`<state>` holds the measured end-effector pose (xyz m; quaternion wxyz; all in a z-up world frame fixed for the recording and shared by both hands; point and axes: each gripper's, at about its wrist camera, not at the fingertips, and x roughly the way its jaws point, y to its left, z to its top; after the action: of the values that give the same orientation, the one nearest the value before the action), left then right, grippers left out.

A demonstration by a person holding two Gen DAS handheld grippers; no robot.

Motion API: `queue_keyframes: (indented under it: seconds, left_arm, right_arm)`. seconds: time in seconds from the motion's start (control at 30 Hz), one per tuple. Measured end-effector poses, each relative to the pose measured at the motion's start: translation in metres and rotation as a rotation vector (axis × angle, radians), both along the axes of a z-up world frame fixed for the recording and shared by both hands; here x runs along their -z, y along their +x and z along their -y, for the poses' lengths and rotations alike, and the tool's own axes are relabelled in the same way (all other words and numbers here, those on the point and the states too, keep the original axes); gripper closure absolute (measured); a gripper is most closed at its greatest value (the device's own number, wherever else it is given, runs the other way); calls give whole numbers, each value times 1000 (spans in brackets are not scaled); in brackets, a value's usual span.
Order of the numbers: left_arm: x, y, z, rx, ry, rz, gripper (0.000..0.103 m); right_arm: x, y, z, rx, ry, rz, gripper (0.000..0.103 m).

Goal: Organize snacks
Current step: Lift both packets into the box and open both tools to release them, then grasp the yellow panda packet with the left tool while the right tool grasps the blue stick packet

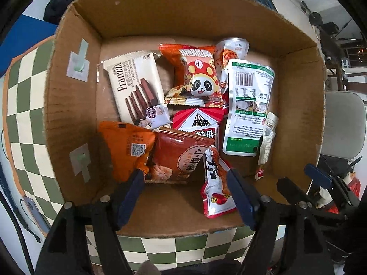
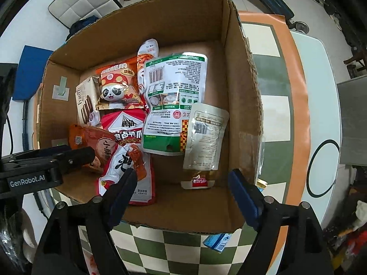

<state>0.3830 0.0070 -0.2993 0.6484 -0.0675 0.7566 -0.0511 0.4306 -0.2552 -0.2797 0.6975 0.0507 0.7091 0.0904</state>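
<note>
An open cardboard box (image 1: 73, 105) holds several snack packs: a cream Franzzi cookie pack (image 1: 135, 87), an orange panda bag (image 1: 195, 73), a white-and-green pouch (image 1: 247, 105), a red-brown bag (image 1: 181, 158) and a red-and-white pouch (image 1: 215, 183). My left gripper (image 1: 187, 194) is open and empty over the box's near edge. My right gripper (image 2: 181, 197) is open and empty over the box (image 2: 243, 105), above a clear pouch (image 2: 204, 144). The right gripper's fingers (image 1: 316, 174) show in the left wrist view; the left gripper's fingers (image 2: 75, 158) show in the right wrist view.
The box stands on a green-and-cream checkered cloth (image 2: 183, 247) with an orange border (image 2: 296, 105). A small blue packet (image 2: 218, 240) lies on the cloth by the box's near right corner. A grey chair (image 1: 341, 123) is to the right.
</note>
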Motion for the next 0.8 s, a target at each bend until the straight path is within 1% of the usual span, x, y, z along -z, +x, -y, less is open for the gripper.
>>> queue_keyframes:
  seconds: [0.13, 0.23, 0.27, 0.3, 0.37, 0.43, 0.5, 0.63, 0.8]
  left_arm:
    - [-17, -8, -1, 6, 6, 38, 30]
    - [-30, -23, -2, 10, 15, 77, 29]
    - [-35, -28, -2, 12, 27, 98, 25]
    - [-40, -33, -2, 16, 38, 117, 18]
    - [-50, -43, -2, 21, 65, 167, 14]
    - [-60, -48, 1, 21, 79, 211, 12]
    - [-71, -56, 0, 17, 92, 259, 9]
    - [-96, -71, -1, -4, 88, 346, 8]
    - [-116, -92, -5, -29, 96, 422, 8]
  right_arm:
    - [-10, -4, 0, 4, -5, 20, 18]
    - [-20, -9, 1, 5, -6, 41, 15]
    - [-24, -11, 1, 5, -5, 52, 14]
    - [-28, -14, 2, 6, -6, 67, 14]
    - [-36, -20, 2, 7, -20, 103, 11]
    - [-44, -28, 2, 1, -46, 139, 11]
    - [-54, -35, 2, -7, -60, 172, 9]
    - [-74, -51, 1, -10, -63, 231, 9]
    - [-99, -75, 3, 11, -59, 295, 7]
